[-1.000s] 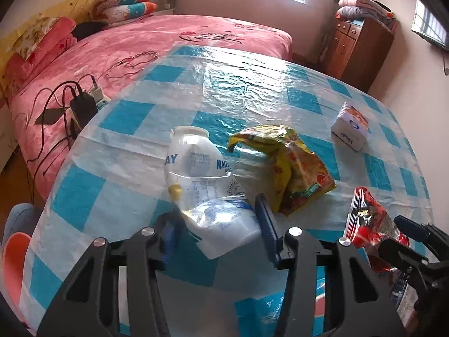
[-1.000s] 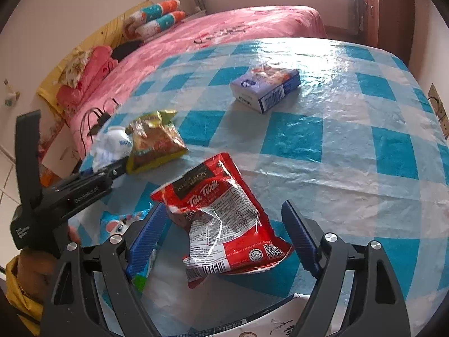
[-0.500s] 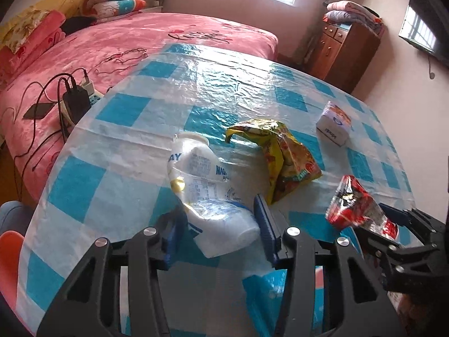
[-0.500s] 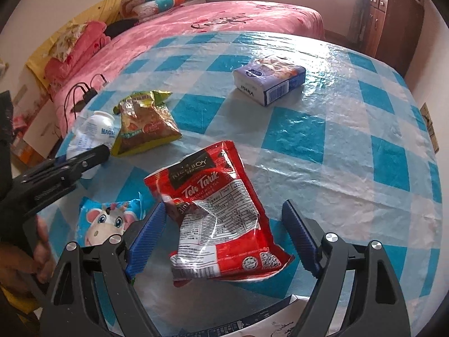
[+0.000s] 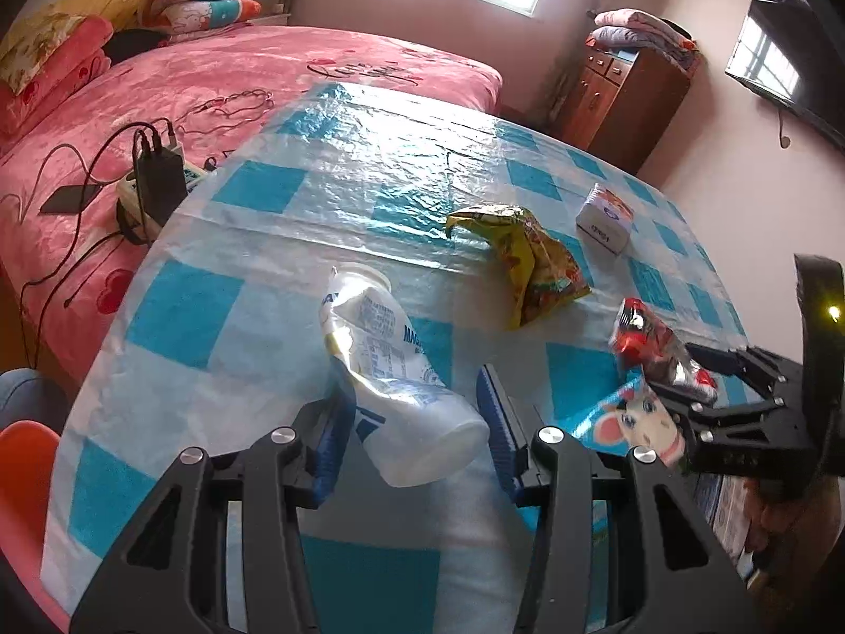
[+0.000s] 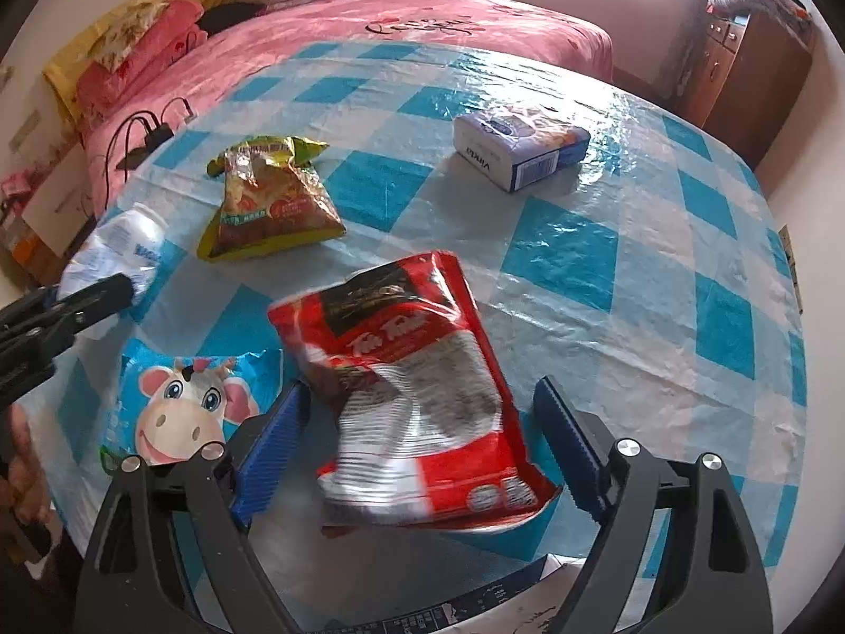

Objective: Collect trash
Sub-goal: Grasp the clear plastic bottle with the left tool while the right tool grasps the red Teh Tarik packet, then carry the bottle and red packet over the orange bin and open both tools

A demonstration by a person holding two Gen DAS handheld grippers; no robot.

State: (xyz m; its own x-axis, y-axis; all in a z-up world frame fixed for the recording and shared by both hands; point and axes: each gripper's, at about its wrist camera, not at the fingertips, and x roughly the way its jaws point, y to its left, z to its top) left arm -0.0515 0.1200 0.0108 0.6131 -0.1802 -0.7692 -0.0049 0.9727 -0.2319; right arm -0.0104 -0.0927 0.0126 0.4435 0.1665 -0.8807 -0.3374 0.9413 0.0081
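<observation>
Crushed plastic bottle (image 5: 391, 370) clamped in left tongs (image 5: 417, 412), long axis running away along the fingers; red snack packet (image 6: 417, 396), blurred, between right tongs (image 6: 428, 438), jaws just widened, pads apart from it, above checked desk (image 6: 607, 274).

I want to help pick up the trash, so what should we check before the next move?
1. Left gripper clamped on the crushed bottle: ok.
2. Right gripper gripping the red packet: not ok; its jaws have just been opening, and the packet sits loose between them.
3. Cow packet collected: not ok, it lies on the table.
4. Yellow snack bag collected: not ok, also on the table.
5. A bin waiting below the red packet: cannot tell.
</observation>
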